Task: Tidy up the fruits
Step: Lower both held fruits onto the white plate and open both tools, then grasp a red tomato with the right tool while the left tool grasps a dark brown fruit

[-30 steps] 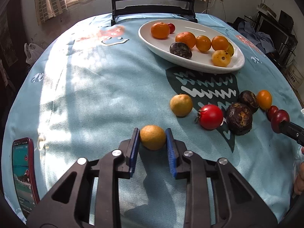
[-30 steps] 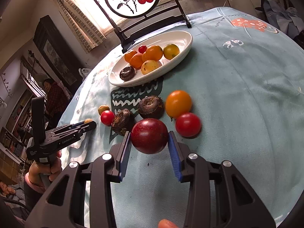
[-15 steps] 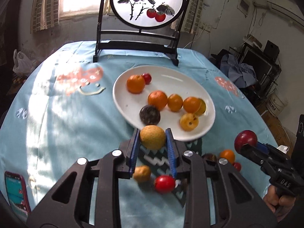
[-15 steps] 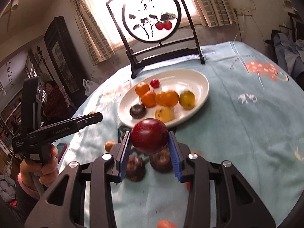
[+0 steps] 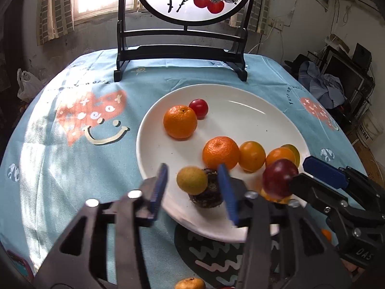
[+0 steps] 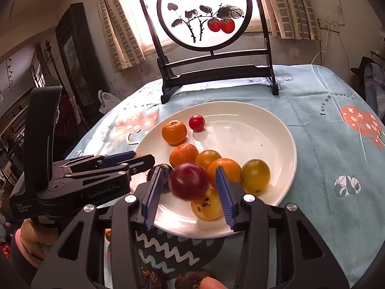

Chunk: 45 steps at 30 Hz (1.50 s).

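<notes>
Daylight is pouring in from the window (image 6: 134,12) behind the round screen (image 6: 204,12), blowing out the glass. Sun patches and soft shadows are dappling the tablecloth (image 5: 60,149). Glare is streaking the white plate (image 6: 276,149). The dark red fruit (image 6: 189,181) is smearing with motion blur. Fisheye is bending the edges, corners are vignetting black.
</notes>
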Tool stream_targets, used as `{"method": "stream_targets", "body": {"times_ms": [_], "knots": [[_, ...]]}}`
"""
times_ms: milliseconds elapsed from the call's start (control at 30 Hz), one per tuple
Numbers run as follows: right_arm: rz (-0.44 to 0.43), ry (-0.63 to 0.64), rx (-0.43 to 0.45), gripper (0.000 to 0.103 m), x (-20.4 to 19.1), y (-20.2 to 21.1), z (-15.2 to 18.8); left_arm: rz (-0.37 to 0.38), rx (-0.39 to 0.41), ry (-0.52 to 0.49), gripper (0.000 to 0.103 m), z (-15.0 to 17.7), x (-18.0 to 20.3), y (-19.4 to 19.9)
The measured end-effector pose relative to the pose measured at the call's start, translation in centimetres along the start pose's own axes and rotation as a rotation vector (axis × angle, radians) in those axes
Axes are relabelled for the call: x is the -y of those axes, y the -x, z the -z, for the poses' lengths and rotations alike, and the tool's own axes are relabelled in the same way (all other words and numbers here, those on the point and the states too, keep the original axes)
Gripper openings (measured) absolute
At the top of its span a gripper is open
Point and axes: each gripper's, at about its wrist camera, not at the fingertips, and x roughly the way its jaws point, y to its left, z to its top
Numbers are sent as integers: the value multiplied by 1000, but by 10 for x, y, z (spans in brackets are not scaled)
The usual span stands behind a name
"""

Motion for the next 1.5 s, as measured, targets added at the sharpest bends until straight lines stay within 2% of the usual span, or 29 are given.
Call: {"method": "stream_targets", "body": {"times_ms": [100, 200, 333, 467, 600, 733, 800, 867, 900, 967, 1300, 1500], "knots": [[-6, -10, 47, 45, 4, 18, 1, -37, 63, -2, 90, 2, -2, 21], [-7, -39, 84, 45, 12, 38, 6, -46, 95, 9, 99, 8, -6, 38], [9, -89, 91, 46, 27, 58, 23, -41, 61, 2, 99, 28, -8, 47], [35, -151, 56, 46, 44, 72, 46, -71, 37, -26, 99, 57, -10, 57], [11, -209, 5, 46, 54, 82, 72, -9, 31, 12, 99, 85, -19, 70], [7, -199, -43, 46, 46, 93, 95, 0, 7, 11, 99, 103, -20, 75], [0, -198, -55, 46, 42, 99, 103, 16, 15, 7, 99, 106, -20, 80], [38, -177, -79, 46, 37, 103, 108, 24, 18, 0, 99, 108, -18, 81], [70, -164, -93, 49, 34, 103, 110, 18, 20, -5, 99, 109, -17, 82], [104, -146, -103, 63, 32, 104, 112, 11, 19, -7, 99, 108, -17, 82], [193, -10, -206, 61, 15, 83, 113, 8, 30, 7, 99, 108, -20, 86], [235, 35, -253, 50, 16, 71, 111, 1, 43, -4, 99, 108, -19, 89]]}}
